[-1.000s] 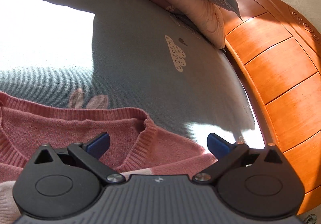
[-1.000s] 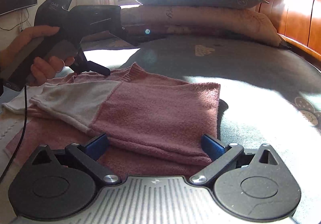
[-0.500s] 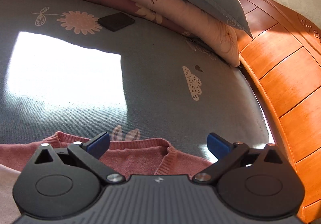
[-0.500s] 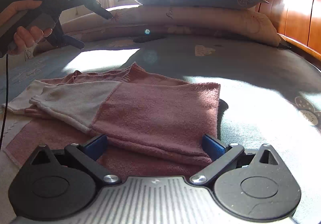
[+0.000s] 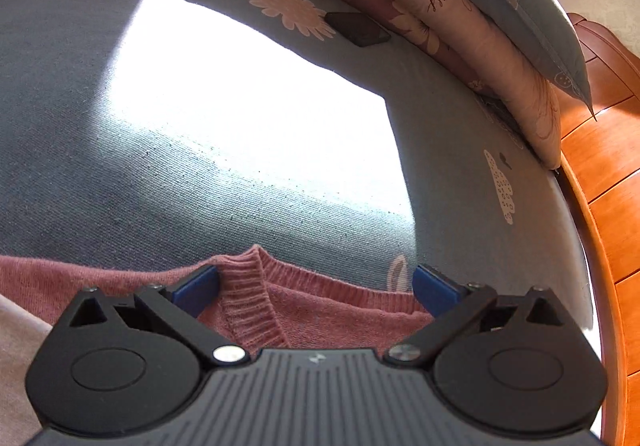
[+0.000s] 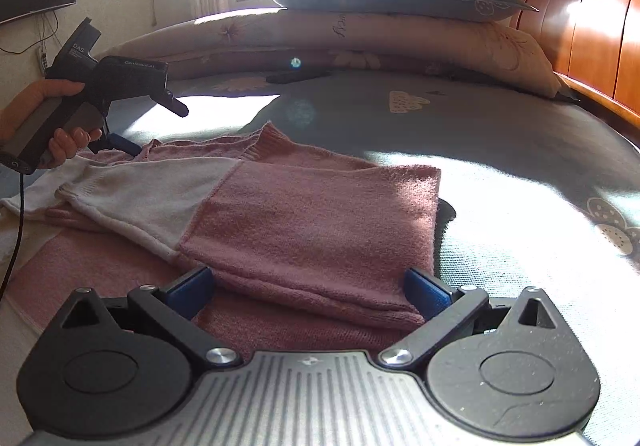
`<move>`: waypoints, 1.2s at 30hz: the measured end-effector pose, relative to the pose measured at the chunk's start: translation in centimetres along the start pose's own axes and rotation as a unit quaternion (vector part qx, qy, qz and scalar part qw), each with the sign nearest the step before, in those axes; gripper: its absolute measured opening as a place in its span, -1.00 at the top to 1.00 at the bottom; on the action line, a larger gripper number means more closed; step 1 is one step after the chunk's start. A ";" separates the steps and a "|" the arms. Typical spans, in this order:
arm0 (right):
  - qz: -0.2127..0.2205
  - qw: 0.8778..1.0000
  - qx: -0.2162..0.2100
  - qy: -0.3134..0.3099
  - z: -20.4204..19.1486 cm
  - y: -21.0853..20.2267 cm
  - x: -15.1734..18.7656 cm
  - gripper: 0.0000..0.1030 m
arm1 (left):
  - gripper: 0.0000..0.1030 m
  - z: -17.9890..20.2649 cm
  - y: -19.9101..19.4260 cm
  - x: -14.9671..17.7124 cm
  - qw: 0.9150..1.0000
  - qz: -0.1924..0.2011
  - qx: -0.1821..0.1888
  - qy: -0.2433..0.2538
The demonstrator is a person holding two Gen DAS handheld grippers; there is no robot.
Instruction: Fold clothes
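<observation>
A pink knit sweater (image 6: 312,214) with pale grey sleeve ends (image 6: 132,194) lies partly folded on the blue-grey bed sheet (image 6: 500,150). Its ribbed collar (image 5: 256,286) shows in the left wrist view. My left gripper (image 5: 316,286) is open, low over the collar edge, with the collar between its blue pads. In the right wrist view the left gripper (image 6: 152,122) sits at the sweater's far left side. My right gripper (image 6: 308,290) is open, its pads either side of the folded near edge of the sweater.
Stacked pillows (image 6: 360,22) lie at the head of the bed. An orange wooden headboard (image 5: 608,206) runs along the right. A dark flat object (image 5: 356,28) lies on the sheet near the pillows. A bright sun patch (image 5: 256,102) covers the sheet.
My left gripper has swung left and come back down at the sweater's collar side after lifting away. The right gripper and the sweater have stayed still.
</observation>
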State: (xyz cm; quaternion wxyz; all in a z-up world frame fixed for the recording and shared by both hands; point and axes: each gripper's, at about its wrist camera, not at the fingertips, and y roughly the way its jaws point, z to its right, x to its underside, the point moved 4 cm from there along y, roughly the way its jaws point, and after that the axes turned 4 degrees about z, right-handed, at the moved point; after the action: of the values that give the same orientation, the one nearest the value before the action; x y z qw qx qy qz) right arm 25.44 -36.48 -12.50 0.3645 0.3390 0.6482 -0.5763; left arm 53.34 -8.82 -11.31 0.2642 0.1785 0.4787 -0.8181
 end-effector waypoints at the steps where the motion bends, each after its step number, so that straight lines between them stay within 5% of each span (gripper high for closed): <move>1: 0.000 1.000 0.001 -0.001 0.0 0.0 0.0 -1.00 | -0.98 0.0 -0.5 -0.2 1.000 0.004 0.008 -0.002; 5: 0.000 1.000 0.001 -0.001 0.0 0.0 0.0 -1.00 | -0.98 -0.1 -2.8 -0.3 0.999 0.005 0.036 -0.008; 9: 0.000 1.000 0.002 -0.002 -0.1 0.0 0.1 -1.00 | -0.98 -0.4 -2.9 0.9 0.999 -0.020 0.025 0.015; 13: 0.000 1.000 0.002 -0.003 -0.1 0.0 0.0 -1.00 | -0.98 -1.2 -1.1 1.1 1.000 -0.018 -0.018 0.016; 16: 0.000 1.000 0.002 -0.003 -0.1 0.0 0.0 -1.00 | -0.98 -0.9 -1.9 0.5 1.000 -0.005 -0.017 -0.003; 27: 0.001 0.999 -0.003 0.047 0.3 -1.3 -1.4 -1.00 | -0.98 3.4 -12.3 -0.9 0.995 0.004 -0.063 0.077; 31: 0.023 0.996 -0.021 0.080 0.7 -3.4 -3.2 -1.00 | -0.98 4.8 -16.3 0.5 0.990 -0.007 -0.079 0.114; 36: -0.002 0.995 -0.054 0.084 -0.3 -5.9 -4.0 -1.00 | -0.98 5.5 -20.9 3.9 0.985 -0.028 -0.067 0.157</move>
State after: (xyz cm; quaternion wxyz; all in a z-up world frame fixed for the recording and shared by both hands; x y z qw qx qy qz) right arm 22.37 -36.85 -6.08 0.3256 0.3650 0.7071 -0.5107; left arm 37.43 -6.25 3.53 0.1741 0.2731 0.5728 -0.7530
